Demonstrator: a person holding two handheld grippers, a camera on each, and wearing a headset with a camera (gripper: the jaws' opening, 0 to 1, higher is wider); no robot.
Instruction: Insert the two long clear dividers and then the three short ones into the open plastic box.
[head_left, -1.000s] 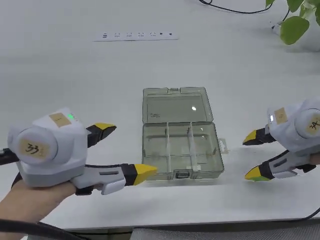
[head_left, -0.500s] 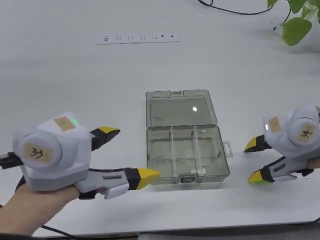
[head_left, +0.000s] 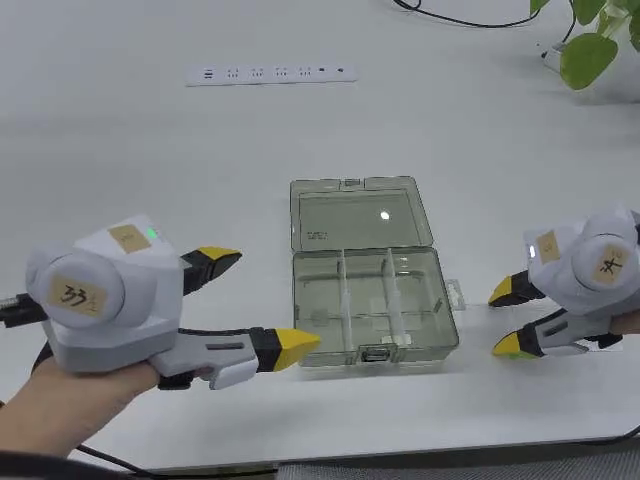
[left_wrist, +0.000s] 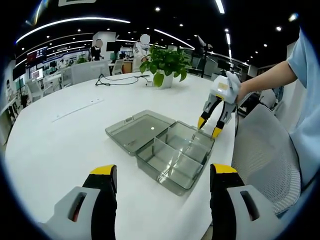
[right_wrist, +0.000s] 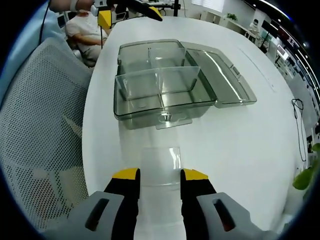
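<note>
The open clear plastic box (head_left: 372, 308) (left_wrist: 176, 156) (right_wrist: 159, 95) sits mid-table, its lid (head_left: 360, 215) folded flat behind it. Two long clear dividers (head_left: 345, 295) stand in it, running front to back. A short clear divider (right_wrist: 161, 165) (head_left: 455, 293) lies flat on the table just right of the box. My right gripper (head_left: 507, 318) (right_wrist: 159, 175) is open just behind that divider, its jaws on either side of the near edge and holding nothing. It also shows in the left gripper view as the right gripper (left_wrist: 210, 125). My left gripper (head_left: 262, 300) (left_wrist: 162, 172) hovers open and unladen left of the box.
A white power strip (head_left: 272, 73) lies far back on the table. A potted plant (head_left: 590, 45) and a black cable (head_left: 450, 15) are at the back right. The table's front edge runs close below the box. A grey mesh chair (right_wrist: 45, 125) stands beside the table.
The right gripper's jaws have drawn somewhat closer together beside the box. The left gripper has barely moved. The head camera shifted a little.
</note>
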